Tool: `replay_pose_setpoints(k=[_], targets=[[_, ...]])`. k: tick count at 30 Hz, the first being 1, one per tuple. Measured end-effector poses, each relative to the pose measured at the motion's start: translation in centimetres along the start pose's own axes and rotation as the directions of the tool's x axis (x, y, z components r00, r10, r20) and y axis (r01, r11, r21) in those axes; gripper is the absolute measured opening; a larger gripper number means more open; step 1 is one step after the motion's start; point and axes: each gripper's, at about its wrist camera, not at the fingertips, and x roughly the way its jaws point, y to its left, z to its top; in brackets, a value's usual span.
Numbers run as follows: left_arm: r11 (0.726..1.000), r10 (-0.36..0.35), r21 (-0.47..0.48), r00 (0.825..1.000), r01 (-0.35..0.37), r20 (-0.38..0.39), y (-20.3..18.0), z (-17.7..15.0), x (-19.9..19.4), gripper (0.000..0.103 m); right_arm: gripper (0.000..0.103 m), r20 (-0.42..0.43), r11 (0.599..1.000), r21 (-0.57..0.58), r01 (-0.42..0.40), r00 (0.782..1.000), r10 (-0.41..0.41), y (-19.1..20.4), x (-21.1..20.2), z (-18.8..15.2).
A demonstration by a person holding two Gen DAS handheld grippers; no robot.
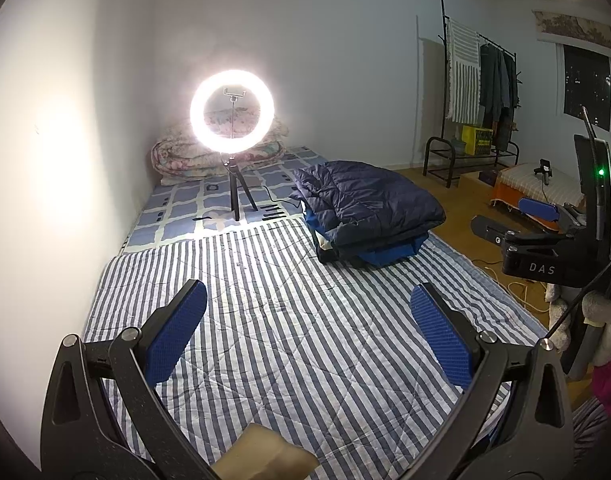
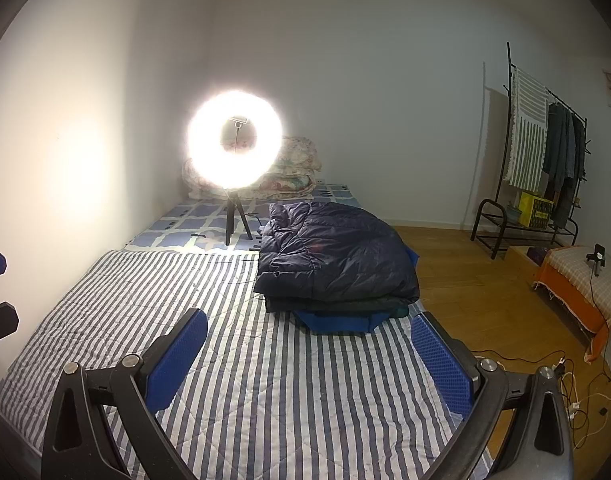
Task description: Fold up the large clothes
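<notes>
A folded dark navy puffer jacket [image 1: 369, 204] lies on top of a small stack of folded clothes, with a bright blue garment [image 1: 389, 256] under it, at the far right of the striped quilt [image 1: 289, 340]. The right wrist view shows the same stack [image 2: 337, 256] straight ahead. My left gripper [image 1: 307, 304] hangs open above bare quilt, well short of the stack. My right gripper [image 2: 309, 330] is open too, nothing between its blue pads, just in front of the stack. The right gripper also shows from the side in the left wrist view [image 1: 517, 220].
A lit ring light on a tripod [image 1: 231, 110] stands on the checked sheet beyond the quilt, with a rolled floral duvet [image 1: 209, 152] behind it. A wall runs along the left. To the right are wooden floor, cables [image 2: 561, 380], a clothes rack [image 2: 541, 152] and a low orange stool [image 2: 585, 284].
</notes>
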Motion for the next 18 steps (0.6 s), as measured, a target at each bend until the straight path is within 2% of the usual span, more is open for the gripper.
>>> replay_pose_setpoints(k=[8, 18], targets=[[0.999, 0.037, 0.027, 0.999, -0.037, 0.012, 0.02, -0.03, -0.33, 0.103, 0.103, -0.001, 1.0, -0.004, 0.001, 1.0, -0.001, 0.0, -0.01, -0.12], [0.999, 0.03, 0.028, 0.999, -0.031, 0.014, 0.04, -0.17, -0.54, 0.103, 0.103, -0.003, 1.0, -0.009, -0.001, 1.0, 0.001, -0.09, 0.12, -0.3]])
